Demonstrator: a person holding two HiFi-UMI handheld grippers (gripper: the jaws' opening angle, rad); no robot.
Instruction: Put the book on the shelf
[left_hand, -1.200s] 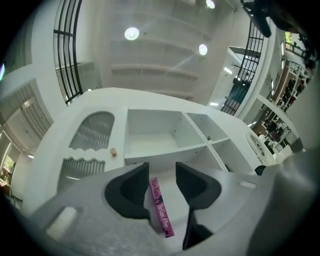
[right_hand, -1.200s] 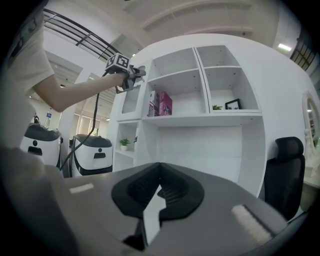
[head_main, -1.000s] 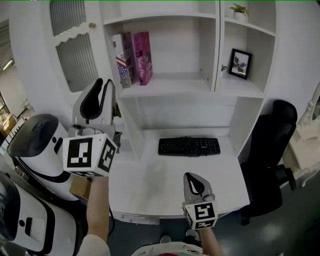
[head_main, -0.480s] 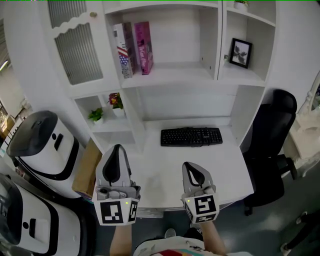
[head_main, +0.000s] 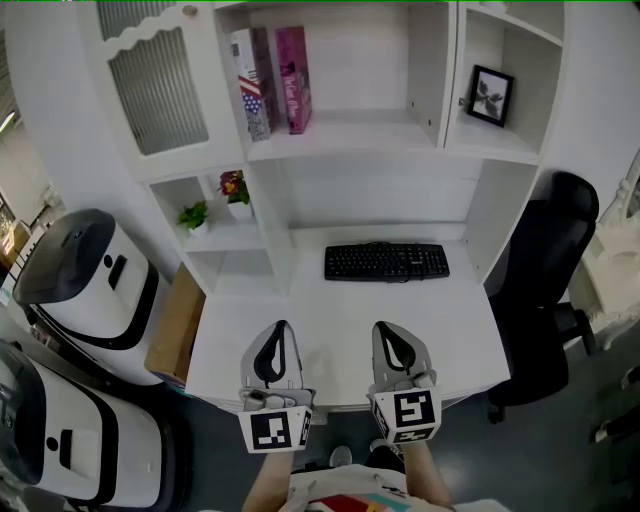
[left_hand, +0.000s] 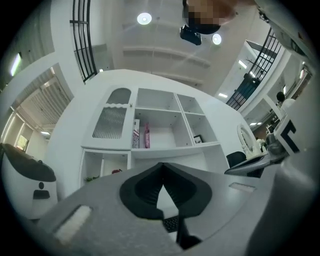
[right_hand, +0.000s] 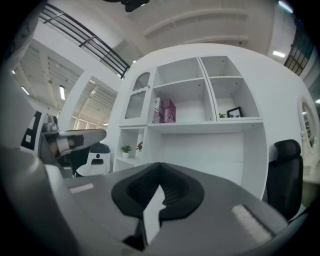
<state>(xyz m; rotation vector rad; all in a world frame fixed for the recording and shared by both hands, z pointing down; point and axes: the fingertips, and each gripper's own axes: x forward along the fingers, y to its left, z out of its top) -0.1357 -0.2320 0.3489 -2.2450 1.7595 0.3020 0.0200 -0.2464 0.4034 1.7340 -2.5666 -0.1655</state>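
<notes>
The left tongs (head_main: 279, 332) and right tongs (head_main: 385, 334) hover side by side over the front edge of the white table (head_main: 340, 310). Both are closed tight and hold nothing. The pink book (head_main: 293, 80) stands upright on the shelf (head_main: 345, 135), just beside a white book (head_main: 250, 85). A black keyboard (head_main: 386, 262) lies farther back.

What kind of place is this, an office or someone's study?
Probably a study or home-office corner, perhaps staged inside a larger hall: a white desk with a keyboard on it, a black office chair beside it, and books standing upright in the shelf unit above.
</notes>
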